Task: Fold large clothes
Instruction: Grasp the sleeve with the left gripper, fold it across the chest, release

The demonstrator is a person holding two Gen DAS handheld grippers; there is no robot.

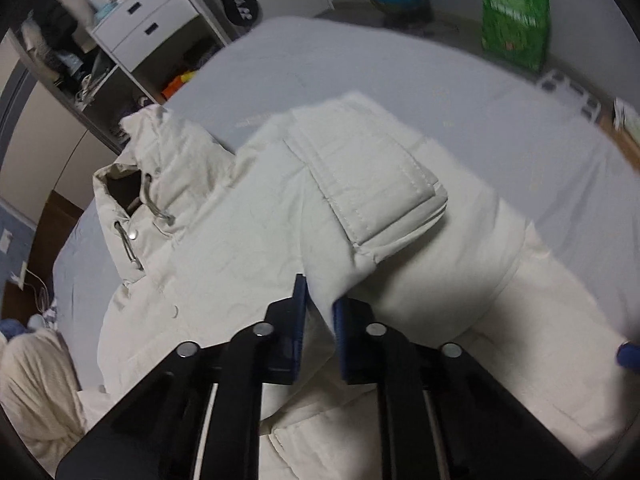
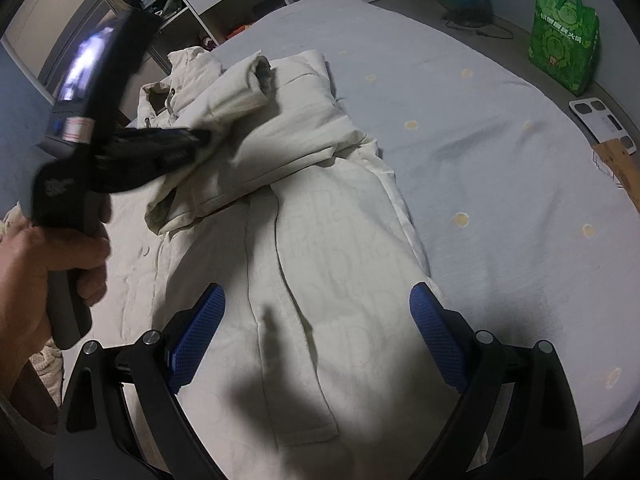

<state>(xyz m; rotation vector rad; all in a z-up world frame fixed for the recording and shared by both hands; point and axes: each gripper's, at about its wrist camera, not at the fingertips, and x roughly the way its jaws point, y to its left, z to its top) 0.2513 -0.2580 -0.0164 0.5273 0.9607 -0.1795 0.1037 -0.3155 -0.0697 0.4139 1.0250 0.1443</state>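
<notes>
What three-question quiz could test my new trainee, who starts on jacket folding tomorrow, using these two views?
1. True or false: the left tongs are shut on the cream jacket's sleeve.
2. The right tongs are: A open above the jacket, B shut on its hem, C holding the hood.
3. What surface does the jacket lie on?

Key: 1 true; 2 A; 3 the blue-grey bed sheet.

Bed with a coat laid out on it

A bed (image 2: 460, 152) covered by a pale blue sheet dotted with small yellowish spots is seen. A cream padded coat (image 2: 320, 264) is spread flat on it, its hood (image 1: 132, 176) turned toward the bed's far-left corner, one sleeve (image 2: 236, 96) folded across its chest.
</notes>
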